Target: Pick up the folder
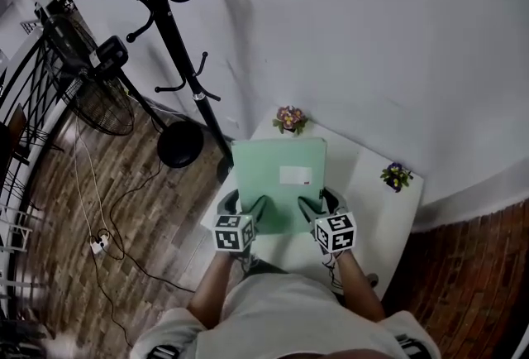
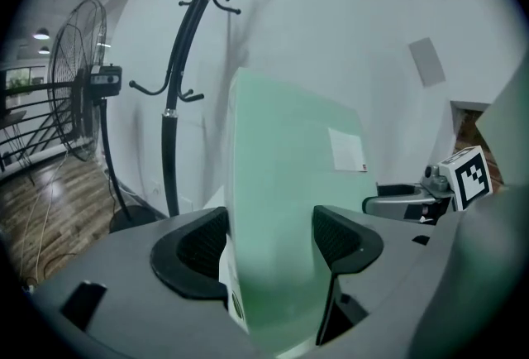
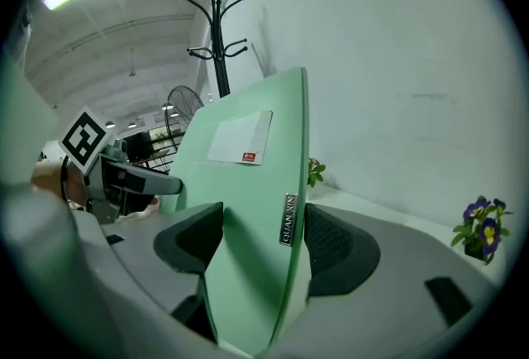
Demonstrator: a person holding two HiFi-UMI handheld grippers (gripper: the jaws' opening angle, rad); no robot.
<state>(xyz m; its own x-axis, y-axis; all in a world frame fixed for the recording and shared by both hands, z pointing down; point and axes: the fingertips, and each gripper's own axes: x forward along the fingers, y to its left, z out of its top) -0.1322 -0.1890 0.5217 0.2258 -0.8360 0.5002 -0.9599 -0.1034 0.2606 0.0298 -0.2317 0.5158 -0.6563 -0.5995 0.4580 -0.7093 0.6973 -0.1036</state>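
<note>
A pale green box folder (image 1: 279,174) with a white label is held tilted over the white table (image 1: 382,213), its near edge gripped from both sides. My left gripper (image 1: 248,210) is shut on its near left corner, and my right gripper (image 1: 317,207) is shut on its near right corner. In the left gripper view the folder (image 2: 281,200) stands edge-on between the dark pads (image 2: 198,246) of the left gripper (image 2: 269,237). In the right gripper view the folder's spine (image 3: 248,208), with a small metal name plate, fills the gap of the right gripper (image 3: 260,237).
Two small pots of flowers (image 1: 290,119) (image 1: 397,176) stand at the table's far corners against the white wall. A black coat stand (image 1: 178,43) and a floor fan (image 1: 87,80) stand to the left, with cables on the wooden floor (image 1: 99,217).
</note>
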